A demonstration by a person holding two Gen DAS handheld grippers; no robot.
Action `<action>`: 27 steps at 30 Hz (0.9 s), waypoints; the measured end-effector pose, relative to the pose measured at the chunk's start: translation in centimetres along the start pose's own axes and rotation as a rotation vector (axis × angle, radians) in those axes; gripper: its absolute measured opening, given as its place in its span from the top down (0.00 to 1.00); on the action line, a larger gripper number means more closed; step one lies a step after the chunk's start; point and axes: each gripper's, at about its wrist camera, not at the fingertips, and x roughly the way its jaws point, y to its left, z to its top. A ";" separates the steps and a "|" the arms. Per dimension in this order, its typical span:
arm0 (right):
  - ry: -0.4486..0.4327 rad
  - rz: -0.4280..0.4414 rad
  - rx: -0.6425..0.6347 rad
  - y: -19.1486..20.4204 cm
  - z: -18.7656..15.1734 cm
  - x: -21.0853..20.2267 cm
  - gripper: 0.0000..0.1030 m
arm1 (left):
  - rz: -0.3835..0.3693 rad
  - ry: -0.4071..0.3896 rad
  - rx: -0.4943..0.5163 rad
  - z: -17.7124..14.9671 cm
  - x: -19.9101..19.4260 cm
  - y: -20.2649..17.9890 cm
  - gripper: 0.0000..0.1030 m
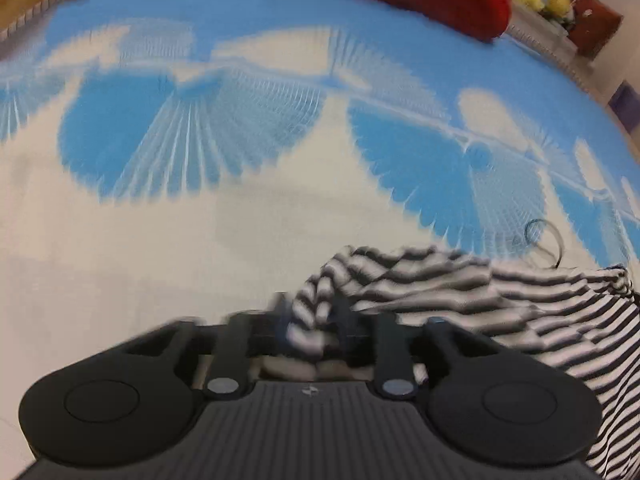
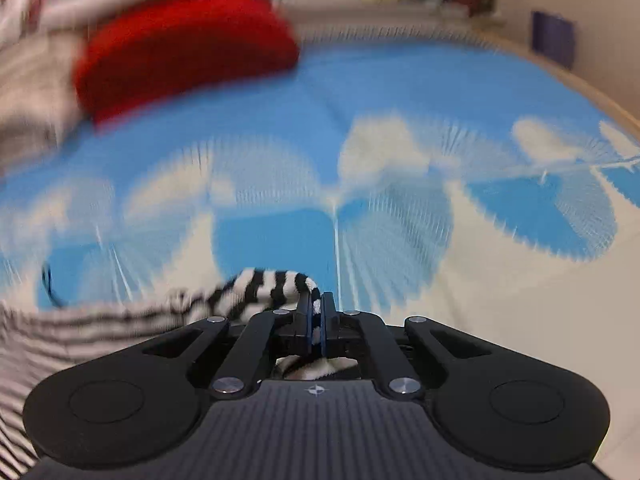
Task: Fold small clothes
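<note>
One black-and-white striped garment lies at the lower right of the left wrist view, on a bed cover printed with blue and white fan shapes. The left tool is at the bottom centre of that view; a bunched fold of the striped cloth sits between its two fingers, but the blur hides whether they press on it, so its grip cannot be told.

In the right wrist view the same garment runs from the lower left to the centre. The right tool has its two fingers pressed together on a rolled edge of this cloth.

One red cushion lies at the upper left there. One thin dark loop, perhaps a hair tie, rests just above the garment in the left wrist view.
</note>
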 end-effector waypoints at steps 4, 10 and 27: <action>0.003 -0.020 0.009 -0.4 -0.3 -1.3 0.78 | -0.031 -0.021 -0.054 0.5 -3.6 1.2 0.52; -0.010 0.114 0.197 -5.3 -0.4 -8.5 0.65 | -0.093 -0.004 -0.154 -0.9 -11.4 3.8 0.52; 0.285 0.167 0.232 -8.0 -11.9 -10.2 0.56 | -0.087 0.309 -0.076 -12.2 -8.8 4.7 0.52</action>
